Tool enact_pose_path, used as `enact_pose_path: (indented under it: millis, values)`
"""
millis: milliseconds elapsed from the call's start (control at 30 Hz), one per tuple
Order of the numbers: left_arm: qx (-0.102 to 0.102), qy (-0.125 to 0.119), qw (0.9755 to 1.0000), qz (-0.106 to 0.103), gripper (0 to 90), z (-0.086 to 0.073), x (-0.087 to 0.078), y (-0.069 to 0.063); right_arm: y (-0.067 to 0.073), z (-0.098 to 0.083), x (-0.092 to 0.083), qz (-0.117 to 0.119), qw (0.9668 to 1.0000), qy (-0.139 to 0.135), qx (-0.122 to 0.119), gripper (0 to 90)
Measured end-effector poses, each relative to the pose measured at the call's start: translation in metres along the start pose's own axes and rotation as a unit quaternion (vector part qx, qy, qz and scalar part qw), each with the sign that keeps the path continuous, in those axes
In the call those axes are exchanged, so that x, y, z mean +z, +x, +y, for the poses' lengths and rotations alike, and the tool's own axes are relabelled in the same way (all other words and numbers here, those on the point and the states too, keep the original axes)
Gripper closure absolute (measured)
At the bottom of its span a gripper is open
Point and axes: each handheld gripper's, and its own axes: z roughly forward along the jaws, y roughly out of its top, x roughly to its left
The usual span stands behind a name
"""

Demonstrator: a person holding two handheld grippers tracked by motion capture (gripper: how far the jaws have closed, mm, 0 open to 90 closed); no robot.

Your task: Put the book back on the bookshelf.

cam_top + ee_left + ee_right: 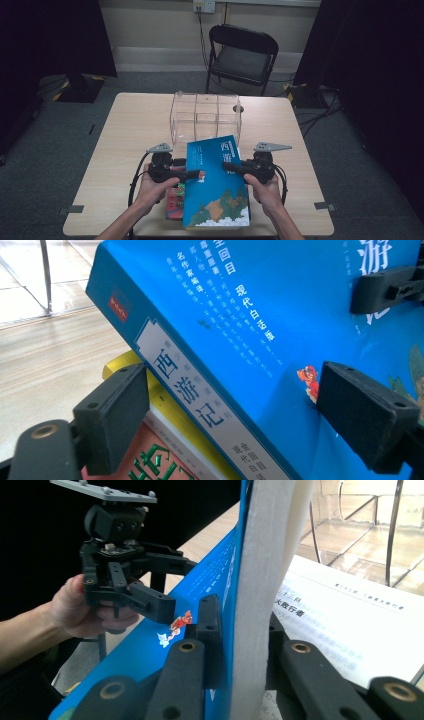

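A blue book (215,185) with white Chinese lettering is held tilted over the table's near edge. My right gripper (234,167) is shut on its right side; in the right gripper view the gripper (240,625) clamps the blue cover and a thick white block of pages. My left gripper (192,175) stands open at the book's left edge. In the left gripper view the blue book's spine (200,400) lies between the wide jaws of this gripper (230,395). Under the blue book lie a yellow book (125,362) and a red book (174,202).
A clear plastic box (205,117) with compartments stands at mid-table, just behind the books. A white printed page (350,625) lies beyond the right jaws. A black folding chair (242,55) stands past the wooden table (135,130). Cables trail from both grippers.
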Motion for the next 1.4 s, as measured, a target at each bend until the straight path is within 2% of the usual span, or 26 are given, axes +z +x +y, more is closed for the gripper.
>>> enact_pose_path:
  millis: [33, 67, 100, 367, 433, 533, 600, 667, 733, 867, 933, 1033, 1167, 1333, 1400]
  values:
    - [0.0, 0.0, 1.0, 0.0, 14.7, 0.0, 0.0, 0.0, 0.0, 0.0, 0.0, 0.0, 1.0, 0.0, 0.0, 78.4]
    - [-0.005, -0.002, 0.9999, -0.011, 14.7, 0.0, 0.001, 0.0, 0.001, 0.0, -0.001, -0.001, 1.0, -0.002, -0.001, 78.5]
    - [0.001, 0.0, 0.9999, -0.016, 15.0, 0.0, 0.002, -0.001, 0.002, 0.0, -0.002, 0.0, 1.0, -0.007, -0.001, 78.6]
    - [0.005, 0.002, 0.9995, -0.03, 13.4, 0.002, 0.004, -0.007, 0.01, 0.002, -0.007, 0.0, 0.9998, -0.02, -0.008, 79.0]
    - [0.002, 0.003, 0.999, -0.045, 13.2, 0.002, 0.006, -0.007, 0.011, 0.003, -0.008, 0.0, 0.9997, -0.022, -0.008, 79.1]
    - [-0.007, 0.011, 0.9971, -0.075, 12.8, 0.002, 0.011, -0.007, 0.015, 0.005, -0.007, 0.006, 0.9996, -0.026, -0.012, 79.4]
    - [-0.013, 0.01, 0.9963, -0.085, 12.6, 0.002, 0.011, -0.007, 0.018, 0.007, -0.007, 0.008, 0.9994, -0.029, -0.015, 79.6]
    - [-0.025, 0.013, 0.9939, -0.107, 17.8, 0.002, 0.011, -0.004, 0.02, 0.008, -0.006, 0.009, 0.9993, -0.03, -0.019, 79.8]
    - [-0.028, 0.012, 0.993, -0.114, 21.8, 0.003, 0.011, -0.005, 0.022, 0.01, -0.006, 0.014, 0.9992, -0.031, -0.02, 79.9]
    - [-0.026, 0.011, 0.9929, -0.115, 23.9, 0.007, 0.007, -0.005, 0.026, 0.013, -0.007, 0.008, 0.999, -0.033, -0.028, 79.9]
    - [-0.025, 0.001, 0.9924, -0.12, 30.2, 0.011, 0.004, -0.006, 0.03, 0.016, -0.01, 0.005, 0.9984, -0.042, -0.037, 80.1]
    - [-0.011, -0.008, 0.9929, -0.118, 34.0, 0.022, -0.004, -0.01, 0.035, 0.022, -0.014, 0.004, 0.9974, -0.055, -0.047, 80.1]
    - [-0.003, -0.019, 0.993, -0.117, 38.2, 0.029, -0.009, -0.011, 0.041, 0.03, -0.016, 0.002, 0.9961, -0.066, -0.058, 80.2]
    - [0.026, -0.027, 0.9952, -0.091, 39.6, 0.046, -0.015, -0.015, 0.041, 0.038, -0.016, -0.001, 0.9948, -0.081, -0.062, 80.2]
    - [0.041, -0.035, 0.9952, -0.082, 43.3, 0.054, -0.018, -0.018, 0.043, 0.046, -0.018, -0.005, 0.9934, -0.093, -0.067, 80.2]
